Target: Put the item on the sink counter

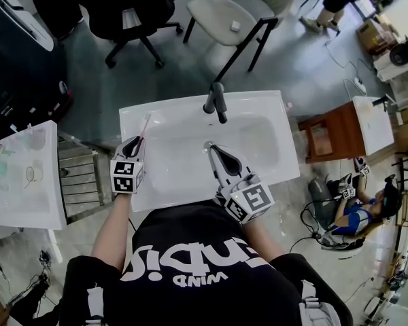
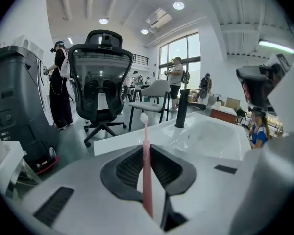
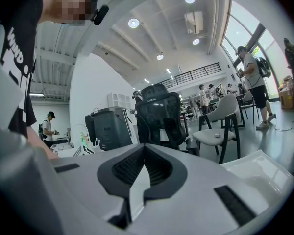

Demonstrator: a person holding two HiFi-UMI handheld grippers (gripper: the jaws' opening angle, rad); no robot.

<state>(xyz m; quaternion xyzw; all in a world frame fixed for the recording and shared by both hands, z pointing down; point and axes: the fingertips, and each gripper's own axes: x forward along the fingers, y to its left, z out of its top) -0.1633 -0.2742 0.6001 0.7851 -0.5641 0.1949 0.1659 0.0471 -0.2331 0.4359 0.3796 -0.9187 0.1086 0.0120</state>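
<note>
A thin pink toothbrush [image 1: 144,126] with a white head sticks forward out of my left gripper [image 1: 134,143], which is shut on its handle. It hangs over the left counter strip of the white sink [image 1: 139,114], head pointing toward the back edge. In the left gripper view the toothbrush [image 2: 146,165] stands pinched between the black pads [image 2: 125,168], with the sink [image 2: 206,136] and the black faucet [image 2: 182,109] beyond. My right gripper [image 1: 213,149] is held over the basin's front, shut, with nothing in it. Its pads [image 3: 161,168] meet at the tips.
A black faucet [image 1: 216,102] stands at the sink's back rim. A second white sink unit [image 1: 27,175] and a metal rack [image 1: 81,175] are to the left. A wooden cabinet [image 1: 333,131] and a seated person [image 1: 353,209] are to the right. Chairs [image 1: 238,12] stand behind.
</note>
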